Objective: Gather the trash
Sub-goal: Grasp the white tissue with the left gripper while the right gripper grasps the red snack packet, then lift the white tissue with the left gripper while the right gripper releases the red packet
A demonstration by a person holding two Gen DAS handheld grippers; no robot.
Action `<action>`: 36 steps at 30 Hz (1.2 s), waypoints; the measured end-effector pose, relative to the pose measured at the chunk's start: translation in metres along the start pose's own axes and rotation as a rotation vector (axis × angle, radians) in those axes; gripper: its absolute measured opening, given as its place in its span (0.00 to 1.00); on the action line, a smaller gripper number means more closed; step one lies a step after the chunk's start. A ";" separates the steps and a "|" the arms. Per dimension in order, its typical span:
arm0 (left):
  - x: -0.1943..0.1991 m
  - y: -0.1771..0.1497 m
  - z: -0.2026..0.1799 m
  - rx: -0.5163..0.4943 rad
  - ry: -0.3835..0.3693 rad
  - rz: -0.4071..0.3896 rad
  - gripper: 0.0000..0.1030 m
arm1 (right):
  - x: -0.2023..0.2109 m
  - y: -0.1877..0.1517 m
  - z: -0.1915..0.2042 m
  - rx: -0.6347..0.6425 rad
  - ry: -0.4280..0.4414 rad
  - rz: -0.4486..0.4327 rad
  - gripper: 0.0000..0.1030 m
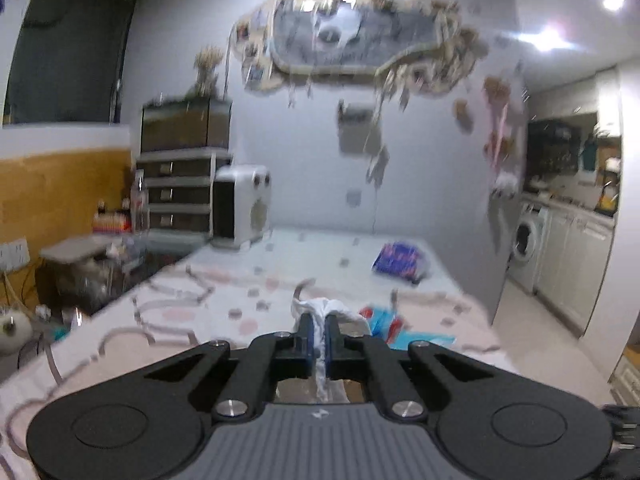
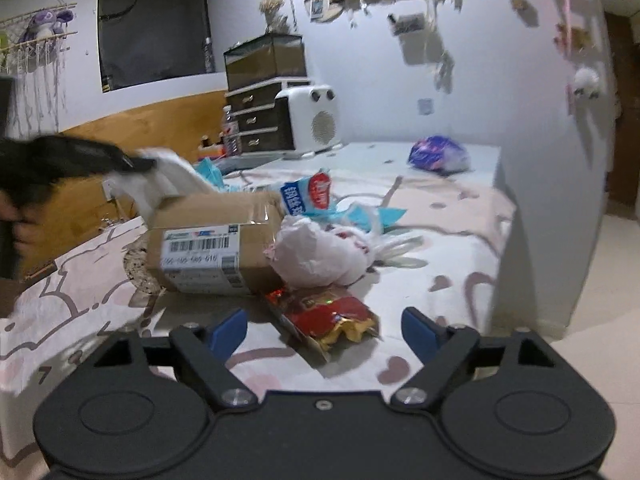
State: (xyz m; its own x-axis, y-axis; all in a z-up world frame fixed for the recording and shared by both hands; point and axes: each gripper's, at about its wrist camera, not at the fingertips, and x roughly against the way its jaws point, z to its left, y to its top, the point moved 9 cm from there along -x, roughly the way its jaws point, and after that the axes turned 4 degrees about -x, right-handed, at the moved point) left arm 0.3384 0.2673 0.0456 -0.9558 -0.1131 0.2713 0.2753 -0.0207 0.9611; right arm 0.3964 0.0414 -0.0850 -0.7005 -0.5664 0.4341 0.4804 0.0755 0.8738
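Note:
My left gripper (image 1: 318, 330) is shut on a crumpled white tissue (image 1: 332, 308) and holds it above the bed; it also shows at the left of the right wrist view (image 2: 136, 164), over a cardboard box (image 2: 212, 236). My right gripper (image 2: 322, 326) is open and empty, low over the bed, with a red and yellow snack wrapper (image 2: 328, 316) between its fingers. Beyond lie a knotted white plastic bag (image 2: 320, 252), a blue and white wrapper (image 2: 308, 194) and a purple packet (image 2: 438, 154).
The bed's patterned sheet (image 2: 452, 264) carries the trash. A white heater (image 2: 312, 116) and a drawer unit (image 2: 256, 120) stand at the far side. The floor (image 2: 600, 320) and a wall lie to the right. A washing machine (image 1: 528, 240) is far right.

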 end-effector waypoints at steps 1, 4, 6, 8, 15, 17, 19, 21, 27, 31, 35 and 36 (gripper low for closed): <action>0.014 0.007 -0.001 -0.009 -0.009 -0.028 0.05 | -0.006 0.001 0.000 -0.003 0.006 0.007 0.81; 0.055 0.025 -0.002 -0.035 -0.033 -0.101 0.05 | -0.017 0.005 0.002 0.010 0.026 0.003 0.80; 0.081 0.036 -0.002 -0.051 -0.045 -0.140 0.05 | -0.023 0.008 0.004 0.022 0.051 -0.003 0.80; 0.104 0.044 -0.003 -0.058 -0.067 -0.167 0.05 | -0.029 0.010 0.003 0.022 0.057 0.003 0.80; 0.152 0.032 -0.024 -0.017 -0.285 -0.080 0.05 | -0.035 0.007 0.005 0.044 0.043 0.042 0.41; 0.154 0.016 -0.038 0.003 -0.370 -0.013 0.05 | -0.029 0.007 0.002 0.030 0.037 0.041 0.26; 0.153 0.000 -0.052 0.005 -0.430 0.048 0.05 | -0.023 0.007 -0.002 0.006 0.043 0.048 0.16; 0.143 -0.022 -0.068 -0.011 -0.469 0.137 0.05 | -0.018 0.005 -0.005 0.004 0.034 0.053 0.15; 0.091 -0.094 -0.106 -0.080 -0.478 0.391 0.05 | -0.010 -0.001 -0.007 -0.012 0.031 0.059 0.15; 0.055 -0.126 -0.118 -0.201 -0.383 0.437 0.05 | -0.004 -0.005 -0.008 -0.013 0.026 0.064 0.15; 0.031 -0.148 -0.125 -0.280 -0.341 0.483 0.05 | 0.000 -0.005 -0.012 -0.013 0.025 0.066 0.16; 0.031 -0.152 -0.126 -0.289 -0.348 0.487 0.05 | 0.000 -0.005 -0.012 -0.007 0.026 0.068 0.17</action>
State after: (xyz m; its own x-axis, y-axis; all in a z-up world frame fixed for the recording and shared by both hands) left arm 0.2799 0.1416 -0.0987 -0.6793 0.1491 0.7186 0.6546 -0.3195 0.6851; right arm 0.3999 0.0314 -0.0923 -0.6523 -0.5814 0.4863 0.5303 0.1084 0.8409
